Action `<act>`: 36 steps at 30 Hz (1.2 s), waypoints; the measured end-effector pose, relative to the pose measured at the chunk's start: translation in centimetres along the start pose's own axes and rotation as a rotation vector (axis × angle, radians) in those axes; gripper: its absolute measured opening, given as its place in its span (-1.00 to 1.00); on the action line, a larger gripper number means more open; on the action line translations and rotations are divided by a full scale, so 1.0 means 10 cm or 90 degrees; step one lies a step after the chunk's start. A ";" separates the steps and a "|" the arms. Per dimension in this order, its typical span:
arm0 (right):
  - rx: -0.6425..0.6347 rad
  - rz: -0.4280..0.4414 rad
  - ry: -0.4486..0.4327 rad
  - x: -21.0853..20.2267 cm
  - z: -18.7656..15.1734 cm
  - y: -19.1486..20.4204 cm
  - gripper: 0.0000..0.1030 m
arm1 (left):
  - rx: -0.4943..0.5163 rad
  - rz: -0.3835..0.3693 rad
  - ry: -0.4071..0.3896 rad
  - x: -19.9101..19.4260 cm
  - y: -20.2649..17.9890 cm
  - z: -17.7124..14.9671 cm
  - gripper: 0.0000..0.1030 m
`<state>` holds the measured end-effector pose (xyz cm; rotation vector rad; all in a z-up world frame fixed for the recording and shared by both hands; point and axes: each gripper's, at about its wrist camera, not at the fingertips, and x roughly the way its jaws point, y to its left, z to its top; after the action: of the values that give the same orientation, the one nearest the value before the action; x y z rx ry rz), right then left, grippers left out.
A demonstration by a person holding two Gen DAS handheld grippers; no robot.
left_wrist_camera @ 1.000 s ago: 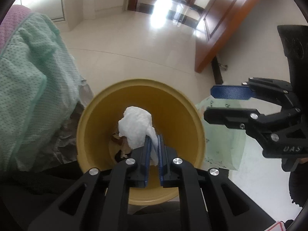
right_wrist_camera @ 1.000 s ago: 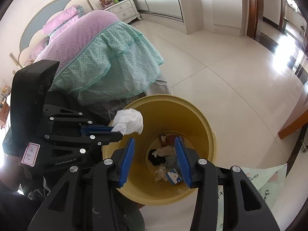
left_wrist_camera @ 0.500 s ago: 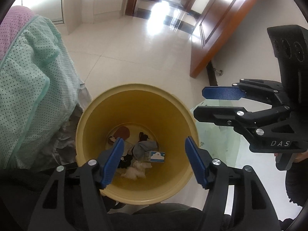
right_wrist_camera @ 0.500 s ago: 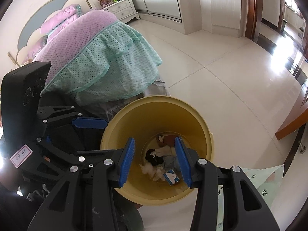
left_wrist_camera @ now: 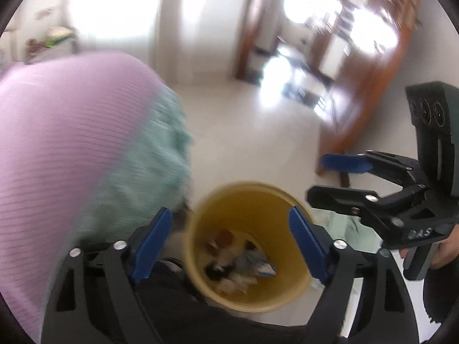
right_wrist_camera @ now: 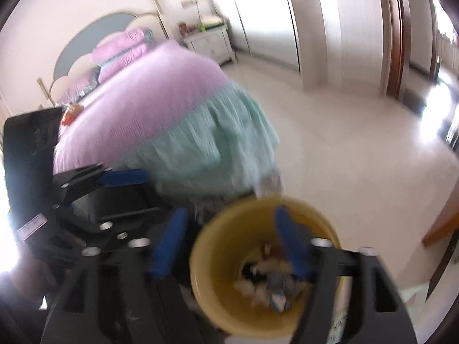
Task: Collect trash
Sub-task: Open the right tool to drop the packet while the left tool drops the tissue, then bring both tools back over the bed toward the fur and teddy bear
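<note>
**Beside the bed, a blurred bin of trash**

Beside the bed's green-skirted corner, on the pale floor, stands the yellow bin (left_wrist_camera: 249, 246), its mouth facing both cameras. Both views are smeared by motion, so fine detail is lost.

Left tool (left_wrist_camera: 229, 242): its blue-padded fingers are spread wide, one on each side of the bin's mouth, with nothing between them. Its base is cut off by the lower edge of the view.

Right tool (right_wrist_camera: 232, 248): fingers apart and empty as well — one blue pad hangs outside the bin's rim, the other over its opening. From the left wrist camera this tool (left_wrist_camera: 338, 177) shows at the right edge, fingers parted, the person's hand (left_wrist_camera: 441, 250) only partly visible behind the handle.

Trash (left_wrist_camera: 238, 261) lies heaped at the bottom of the bin: pale crumpled scraps, something dark, a reddish-brown piece and a small blue-and-white packet. Blur makes each item hard to name.

Bed (right_wrist_camera: 149, 109): a pink cover with a mint ruffled skirt, pillows at the headboard. A small reddish object (right_wrist_camera: 70, 114) rests near its far edge, too blurred to identify.

A green-printed sheet (left_wrist_camera: 344, 226) lies on the floor just beyond the bin, mostly hidden by the tools.
</note>
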<state>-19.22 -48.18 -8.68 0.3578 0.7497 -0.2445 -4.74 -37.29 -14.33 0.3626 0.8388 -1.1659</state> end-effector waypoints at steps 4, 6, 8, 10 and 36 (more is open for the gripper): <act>-0.051 0.036 -0.073 -0.01 0.30 0.44 0.74 | -0.045 0.108 -0.084 -0.58 0.38 -0.04 0.90; -0.076 0.069 -0.092 0.04 0.42 0.67 0.80 | -0.069 0.158 -0.115 -0.84 0.57 -0.08 0.92; -0.104 0.096 -0.108 0.11 0.50 0.94 0.84 | -0.108 0.205 -0.148 -1.12 0.77 -0.13 0.92; -0.123 0.132 -0.106 0.23 0.58 1.21 0.84 | -0.148 0.244 -0.172 -1.37 0.96 -0.21 0.92; -0.325 0.367 -0.069 1.21 1.20 4.04 0.84 | -0.408 0.634 -0.213 -3.17 2.82 -1.21 0.92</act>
<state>10.52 -17.28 0.23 0.0617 0.5499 0.4636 11.69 2.23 -3.38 0.0166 0.5648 -0.0004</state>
